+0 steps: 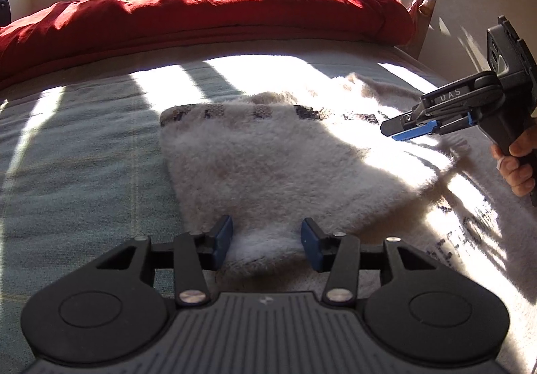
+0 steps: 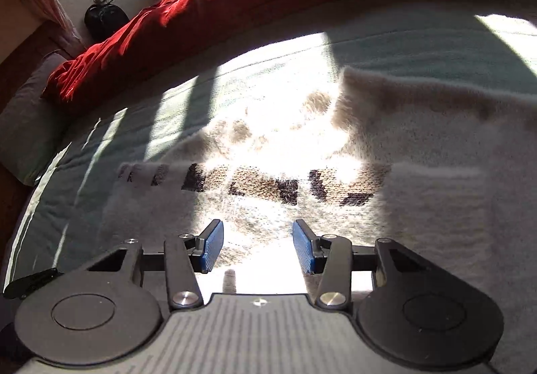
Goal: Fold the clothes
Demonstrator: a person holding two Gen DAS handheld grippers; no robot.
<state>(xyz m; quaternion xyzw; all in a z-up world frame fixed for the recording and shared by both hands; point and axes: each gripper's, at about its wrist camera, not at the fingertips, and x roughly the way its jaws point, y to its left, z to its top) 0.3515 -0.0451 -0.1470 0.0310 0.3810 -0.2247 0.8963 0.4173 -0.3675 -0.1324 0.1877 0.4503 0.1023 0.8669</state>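
While sunlight falls in bright bars across the bed, we see a fluffy cream sweater (image 1: 268, 166) lying flat on the pale green bedspread (image 1: 84, 145). One part of the sweater is folded over the rest, and a dark knitted pattern band (image 1: 235, 112) runs along its far edge. In the left wrist view, our left gripper (image 1: 266, 239) stands with its blue pads apart on either side of a narrow tongue of the fluffy knit; we cannot tell whether the pads press on it or merely flank it. Further right, our right gripper (image 1: 399, 132) hovers above the sunlit part of the sweater, held by a hand (image 1: 517, 162) at the frame's edge. From its own camera, the right gripper (image 2: 257, 246) has its pads spread apart with nothing between them, the patterned knit (image 2: 268, 186) lying just ahead. A rumpled red duvet (image 1: 201, 11) is heaped across the far end of the bed.
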